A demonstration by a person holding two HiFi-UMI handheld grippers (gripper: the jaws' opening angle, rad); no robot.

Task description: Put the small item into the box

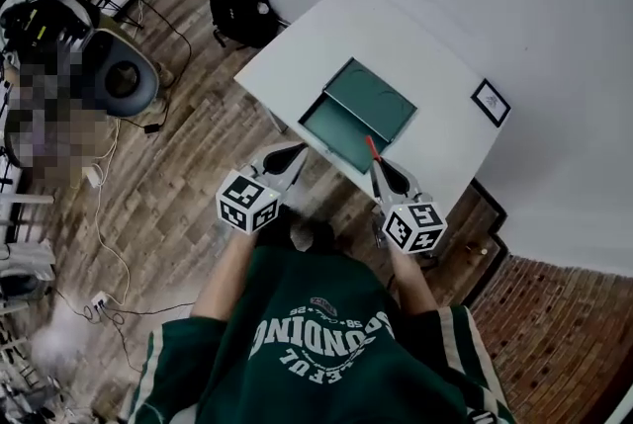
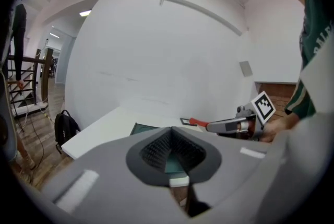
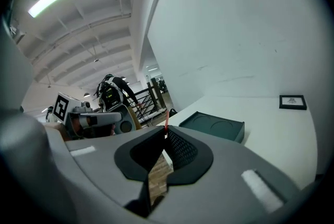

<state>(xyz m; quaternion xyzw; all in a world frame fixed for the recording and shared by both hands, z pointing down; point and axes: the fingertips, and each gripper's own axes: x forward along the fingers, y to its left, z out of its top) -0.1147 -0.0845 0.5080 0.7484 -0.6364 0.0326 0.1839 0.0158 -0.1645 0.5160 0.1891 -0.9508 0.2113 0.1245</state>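
A dark green box lies open on the white table [image 1: 297, 56], its tray [image 1: 341, 130] toward me and its lid [image 1: 374, 99] behind it. My right gripper [image 1: 375, 158] hovers over the tray's near right corner, shut on a thin red item [image 1: 369, 145]. In the right gripper view the red item [image 3: 166, 126] sticks up from the closed jaws, with the box [image 3: 214, 125] ahead to the right. My left gripper [image 1: 297, 153] is shut and holds nothing, just off the table's near edge left of the tray. The left gripper view shows the right gripper [image 2: 232, 125] with the red item [image 2: 198, 122].
A small black-framed square [image 1: 491, 102] lies on the table's right end. A black backpack [image 1: 242, 9] sits on the wooden floor beyond the table's left end. Cables, a chair and a round grey device [image 1: 119, 76] crowd the floor at left. A white wall stands behind the table.
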